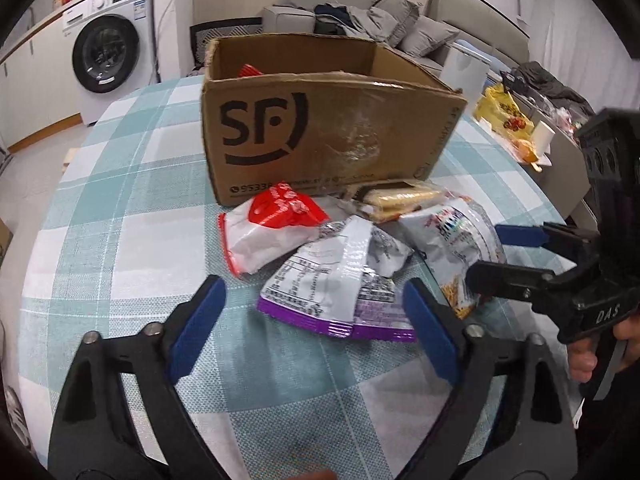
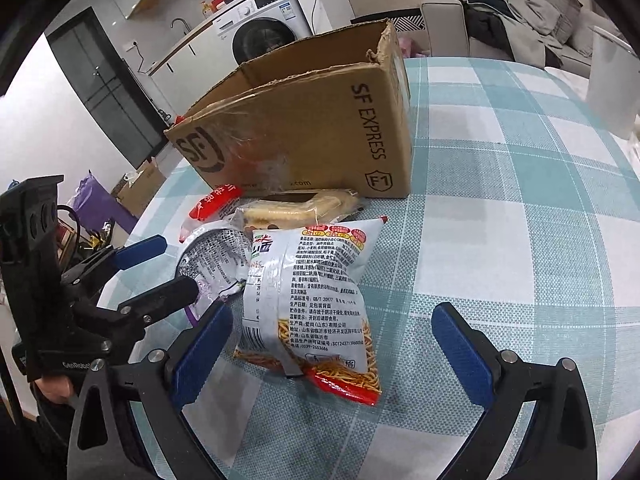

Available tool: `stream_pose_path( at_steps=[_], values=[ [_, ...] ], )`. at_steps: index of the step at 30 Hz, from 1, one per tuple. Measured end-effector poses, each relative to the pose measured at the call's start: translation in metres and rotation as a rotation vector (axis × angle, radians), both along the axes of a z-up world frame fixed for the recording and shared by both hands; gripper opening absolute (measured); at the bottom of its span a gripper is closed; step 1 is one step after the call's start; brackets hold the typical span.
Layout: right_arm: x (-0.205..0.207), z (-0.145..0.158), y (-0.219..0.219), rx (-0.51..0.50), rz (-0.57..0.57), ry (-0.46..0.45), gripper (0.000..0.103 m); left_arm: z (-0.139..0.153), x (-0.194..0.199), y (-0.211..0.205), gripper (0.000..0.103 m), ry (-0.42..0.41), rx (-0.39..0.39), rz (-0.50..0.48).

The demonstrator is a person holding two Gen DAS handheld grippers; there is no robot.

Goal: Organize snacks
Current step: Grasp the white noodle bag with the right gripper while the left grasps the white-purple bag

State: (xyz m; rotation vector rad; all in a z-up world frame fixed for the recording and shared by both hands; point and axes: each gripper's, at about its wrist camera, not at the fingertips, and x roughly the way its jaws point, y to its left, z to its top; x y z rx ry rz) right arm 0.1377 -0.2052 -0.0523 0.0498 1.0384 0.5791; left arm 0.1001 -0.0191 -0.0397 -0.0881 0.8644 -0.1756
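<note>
An open SF cardboard box (image 1: 320, 128) stands on the checked table, with a red packet (image 1: 250, 70) inside. In front of it lie a red-and-white bag (image 1: 272, 228), a purple-edged silver bag (image 1: 336, 288), a cracker pack (image 1: 400, 198) and a noodle-snack bag (image 1: 460, 248). My left gripper (image 1: 316, 320) is open, its jaws either side of the purple bag's near end. My right gripper (image 2: 332, 344) is open around the near end of the noodle-snack bag (image 2: 316, 304). The box (image 2: 320, 128), cracker pack (image 2: 300, 208) and purple bag (image 2: 216, 264) also show in the right wrist view.
The round table has a teal checked cloth (image 1: 140, 200). A white container (image 1: 464, 68) stands behind the box. A yellow bag (image 1: 504, 112) and clutter lie to the right. A washing machine (image 1: 108, 52) and a sofa (image 1: 380, 16) are beyond.
</note>
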Motion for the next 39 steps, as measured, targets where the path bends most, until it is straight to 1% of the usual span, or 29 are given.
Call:
stream_pose_path(
  at_steps=[2,3,6,9,11,15,17,20,22,24,25,26,27,29,33,37,39],
  values=[
    [0.001,0.000,-0.001,-0.002,0.003,0.002,0.102,-0.001,-0.002,-0.003,0.079,0.001,-0.013,-0.037],
    [0.000,0.000,-0.002,-0.001,0.008,0.004,0.102,-0.001,-0.003,-0.005,0.077,0.004,-0.019,-0.058],
    [0.000,0.000,-0.003,-0.002,0.016,0.001,0.102,-0.004,-0.005,-0.012,0.076,0.017,-0.031,-0.106],
    [0.001,-0.002,-0.004,0.003,0.008,0.002,0.102,-0.005,-0.005,-0.015,0.076,0.016,-0.029,-0.102],
    [0.001,-0.003,-0.004,0.006,0.005,0.002,0.101,-0.007,-0.002,-0.012,0.076,0.023,-0.047,-0.090],
    [0.001,-0.004,-0.002,0.018,0.009,0.007,0.092,-0.009,0.006,-0.010,0.076,0.036,-0.072,-0.065],
    [0.001,-0.004,-0.001,0.025,0.015,0.002,0.089,-0.011,0.012,-0.009,0.076,0.045,-0.077,-0.057],
    [0.000,-0.003,0.000,0.041,0.028,0.000,0.084,-0.014,0.021,-0.010,0.076,0.056,-0.069,-0.053],
    [-0.001,-0.003,0.000,0.057,0.037,0.002,0.078,-0.016,0.024,-0.013,0.076,0.055,-0.063,-0.056],
    [-0.001,-0.003,0.001,0.068,0.047,0.002,0.073,-0.017,0.025,-0.014,0.071,0.053,-0.064,-0.066],
    [-0.002,-0.003,0.002,0.073,0.054,0.003,0.069,-0.018,0.026,-0.015,0.064,0.052,-0.064,-0.075],
    [-0.002,-0.003,0.004,0.073,0.060,0.002,0.067,-0.019,0.026,-0.016,0.060,0.053,-0.066,-0.084],
    [-0.003,-0.003,0.005,0.074,0.065,0.000,0.064,-0.019,0.025,-0.017,0.058,0.049,-0.072,-0.088],
    [-0.005,-0.001,0.008,0.060,0.071,-0.014,0.061,-0.020,0.024,-0.018,0.048,0.049,-0.083,-0.104],
    [-0.007,0.001,0.008,0.058,0.074,-0.025,0.056,-0.020,0.024,-0.016,0.042,0.045,-0.108,-0.103],
    [-0.008,0.005,0.006,0.071,0.085,-0.040,0.054,-0.019,0.023,-0.007,0.035,0.047,-0.182,-0.110],
    [-0.009,0.009,0.006,0.085,0.099,-0.045,0.053,-0.018,0.020,-0.006,0.034,0.045,-0.204,-0.114]
  ],
)
